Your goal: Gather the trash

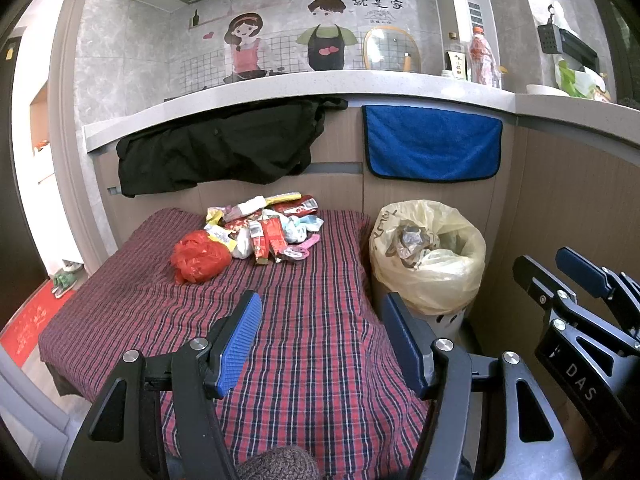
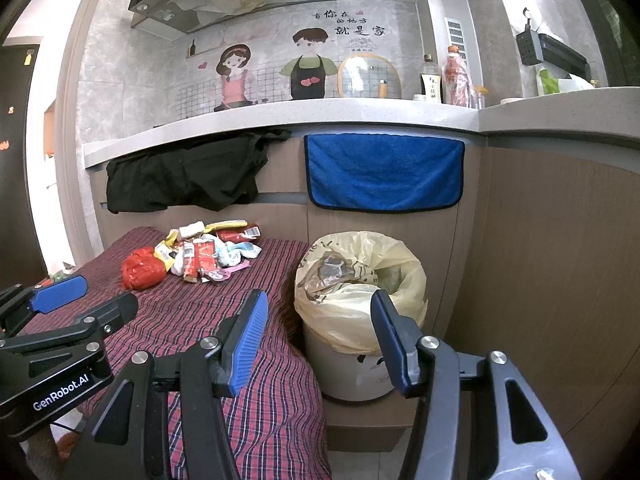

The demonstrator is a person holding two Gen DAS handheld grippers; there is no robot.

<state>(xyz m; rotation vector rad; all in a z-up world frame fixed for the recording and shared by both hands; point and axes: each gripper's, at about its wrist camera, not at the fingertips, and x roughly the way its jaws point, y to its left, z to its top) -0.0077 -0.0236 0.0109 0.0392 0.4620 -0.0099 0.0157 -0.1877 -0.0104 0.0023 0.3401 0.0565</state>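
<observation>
Where the plaid cloth (image 1: pixel 280 320) runs up toward the cabinet front, a heap of trash (image 1: pixel 264 228) sits on its far end: crumpled wrappers in red, white and yellow, a few pale blue and pink scraps, and a bunched red plastic bag (image 1: pixel 199 256) touching the heap on its left side. None of it is held by anything. Just beside the right edge of the cloth stands a white bin (image 2: pixel 352 372) lined with a pale yellow bag (image 2: pixel 360 280), its rim folded outward and some crumpled clear and grey packaging already lying inside. The left gripper (image 1: pixel 320 340) hovers above the near part of the cloth with its blue-padded fingers spread wide and nothing between them, aimed toward the heap but well apart from it. The right gripper (image 2: pixel 318 338) is likewise spread wide and empty, its left finger over the cloth's edge and its right finger over the bin's mouth. Each gripper shows in the other's view at the frame edge, side by side. Behind the heap, a black garment (image 1: pixel 216 148) and a blue towel (image 1: pixel 432 144) hang from the edge of a pale countertop (image 1: pixel 320 84). On the countertop stand a glass pot lid (image 1: pixel 390 50) leaning on the wall, a dark bottle (image 1: pixel 456 58) and a bottle with red contents (image 1: pixel 482 58), before a cartoon wall mural (image 1: pixel 288 40).
</observation>
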